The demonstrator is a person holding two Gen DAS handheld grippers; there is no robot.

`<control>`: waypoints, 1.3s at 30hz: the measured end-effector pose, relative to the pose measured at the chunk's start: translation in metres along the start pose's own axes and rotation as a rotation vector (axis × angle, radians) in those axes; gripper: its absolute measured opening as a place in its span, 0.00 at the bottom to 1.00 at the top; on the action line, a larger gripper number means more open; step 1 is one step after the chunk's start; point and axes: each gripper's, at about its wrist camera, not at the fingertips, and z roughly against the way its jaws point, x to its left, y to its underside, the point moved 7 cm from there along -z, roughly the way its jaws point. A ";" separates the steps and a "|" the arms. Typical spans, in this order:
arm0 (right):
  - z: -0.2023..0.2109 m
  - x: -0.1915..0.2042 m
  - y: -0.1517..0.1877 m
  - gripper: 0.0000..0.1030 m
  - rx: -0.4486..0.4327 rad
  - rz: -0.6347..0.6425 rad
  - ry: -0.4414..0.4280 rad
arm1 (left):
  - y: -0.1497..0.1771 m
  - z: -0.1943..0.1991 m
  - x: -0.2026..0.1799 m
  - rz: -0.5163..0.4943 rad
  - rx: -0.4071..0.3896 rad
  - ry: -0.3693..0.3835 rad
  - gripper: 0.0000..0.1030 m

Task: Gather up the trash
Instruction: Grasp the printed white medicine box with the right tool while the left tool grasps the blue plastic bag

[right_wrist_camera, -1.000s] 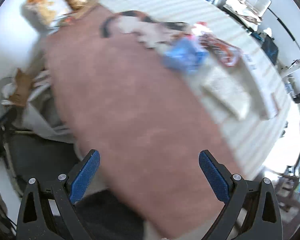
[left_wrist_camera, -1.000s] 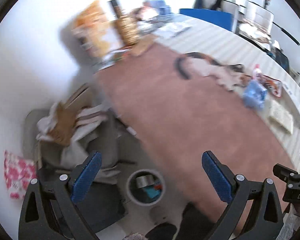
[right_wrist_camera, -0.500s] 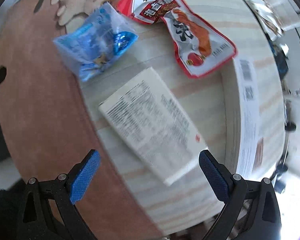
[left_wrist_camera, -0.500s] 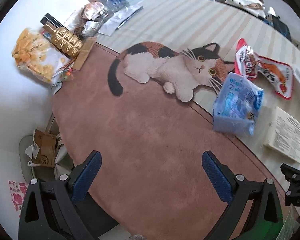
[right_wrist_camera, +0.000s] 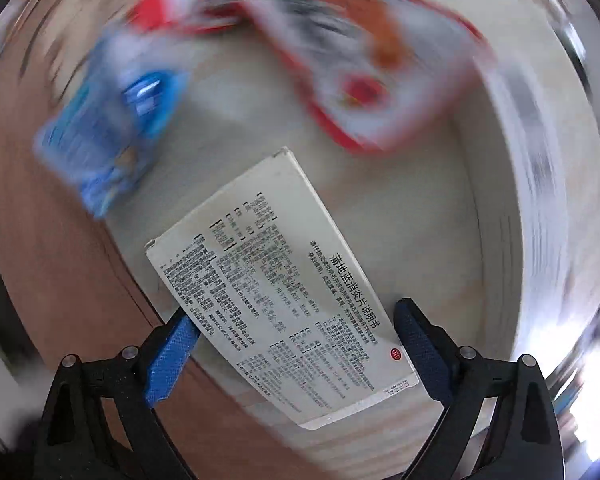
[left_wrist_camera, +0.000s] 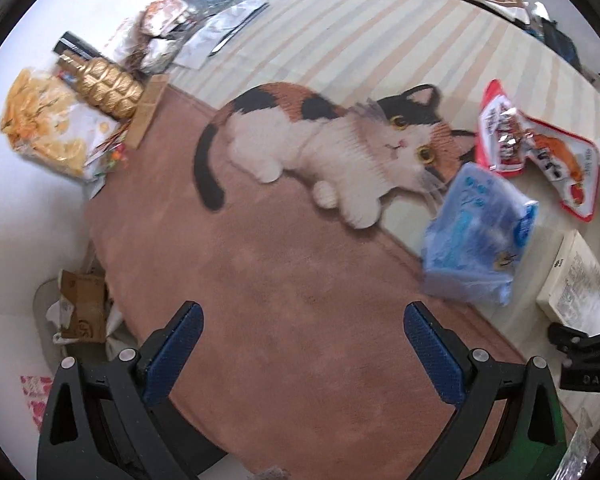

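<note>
Jaws of the right gripper [right_wrist_camera: 294, 350] stand wide, straddling the white printed box [right_wrist_camera: 278, 300] without gripping it. Beyond that box lie the blue packet [right_wrist_camera: 112, 136] and red wrapper [right_wrist_camera: 364, 80]. The left gripper [left_wrist_camera: 300, 346] hangs wide, empty.

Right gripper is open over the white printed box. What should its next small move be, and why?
Probably ease the right gripper straight down, then close. Its jaws stand open on either side of the white printed box, which lies flat on the table, but whether they have reached the box's sides cannot be told. The blue packet and red snack wrapper lie farther off.
</note>
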 end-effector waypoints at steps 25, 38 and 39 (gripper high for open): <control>-0.020 -0.084 0.088 0.94 -0.157 -0.717 -0.155 | -0.042 -0.038 -0.131 -0.255 0.128 0.304 0.61; -0.031 -0.034 0.093 0.79 -0.190 -0.731 -0.074 | -0.003 -0.034 -0.115 -0.206 0.123 0.285 0.60; -0.029 -0.034 0.094 0.79 -0.189 -0.755 -0.099 | 0.003 -0.033 -0.112 -0.201 0.123 0.285 0.60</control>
